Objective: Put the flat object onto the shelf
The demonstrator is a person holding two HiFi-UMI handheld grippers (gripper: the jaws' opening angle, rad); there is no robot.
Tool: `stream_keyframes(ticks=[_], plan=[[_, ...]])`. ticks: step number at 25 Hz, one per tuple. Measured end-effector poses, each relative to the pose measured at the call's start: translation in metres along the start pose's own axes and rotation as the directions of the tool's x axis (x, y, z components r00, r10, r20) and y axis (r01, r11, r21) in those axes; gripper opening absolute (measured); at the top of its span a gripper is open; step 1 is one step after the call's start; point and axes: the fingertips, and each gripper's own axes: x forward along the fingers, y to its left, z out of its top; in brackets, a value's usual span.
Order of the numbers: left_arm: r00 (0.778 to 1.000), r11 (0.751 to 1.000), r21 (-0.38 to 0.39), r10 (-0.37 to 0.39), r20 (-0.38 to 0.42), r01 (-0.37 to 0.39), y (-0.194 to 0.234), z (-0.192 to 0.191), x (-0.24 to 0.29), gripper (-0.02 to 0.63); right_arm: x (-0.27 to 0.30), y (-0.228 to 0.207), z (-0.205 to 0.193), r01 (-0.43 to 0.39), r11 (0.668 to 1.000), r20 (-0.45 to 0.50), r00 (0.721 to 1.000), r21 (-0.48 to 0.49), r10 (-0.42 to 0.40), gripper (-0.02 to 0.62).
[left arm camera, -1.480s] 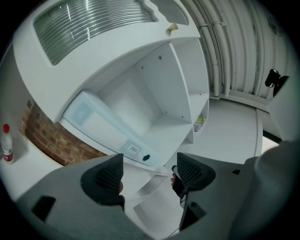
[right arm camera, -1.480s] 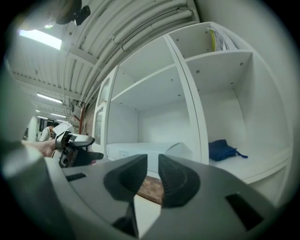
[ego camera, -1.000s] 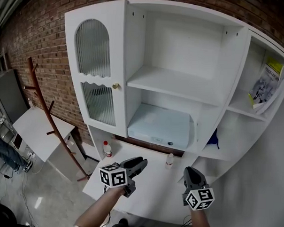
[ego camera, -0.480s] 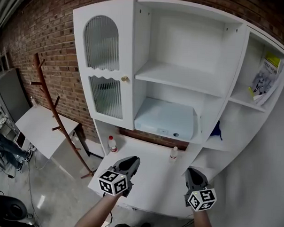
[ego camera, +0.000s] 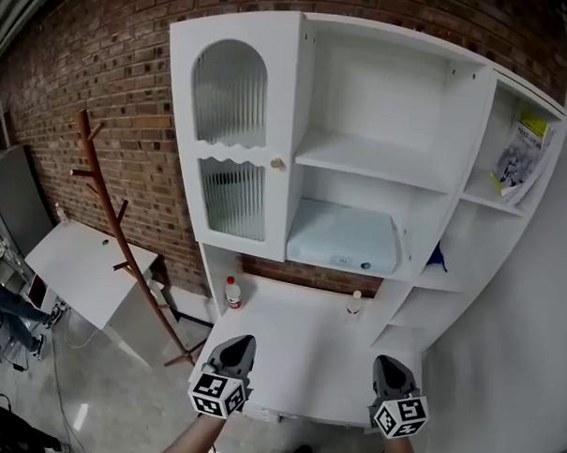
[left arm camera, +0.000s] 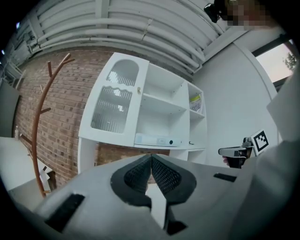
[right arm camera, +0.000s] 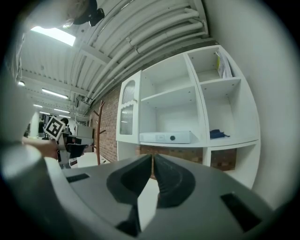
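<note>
Wooden coat rack (ego camera: 97, 194) far left against brick wall (ego camera: 103, 53). Left claw (ego camera: 238, 347): jaws have just been closing, now together, nothing between. Red-capped bottle (ego camera: 232, 292) and small bottle (ego camera: 355, 305) on white counter (ego camera: 297, 339). Flat pale-blue box (ego camera: 344, 238) lies unobstructed on the lower middle shelf of the cabinet (ego camera: 292, 127). Right claw (ego camera: 391, 366) pinched together, empty.

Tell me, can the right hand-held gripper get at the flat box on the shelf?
Probably yes: nothing stands between the right hand-held gripper and the flat box in its open compartment, though the jaws are shut.
</note>
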Motion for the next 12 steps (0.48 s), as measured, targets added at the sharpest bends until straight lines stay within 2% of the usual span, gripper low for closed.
stream_keyframes(ticks=[8,12], plan=[[1.0,1.0,0.006,-0.007,0.014,0.007,0.008,-0.01,-0.028,0.028,-0.028,0.033,-0.019,0.035,0.998,-0.03,0.999,-0.055,-0.037,0.035],[0.999,0.999,0.027,-0.033,0.008,0.033,0.003,-0.012,-0.034,0.027,-0.038,0.034,-0.027,0.072,0.997,-0.038,0.997,-0.03,-0.074,0.035]])
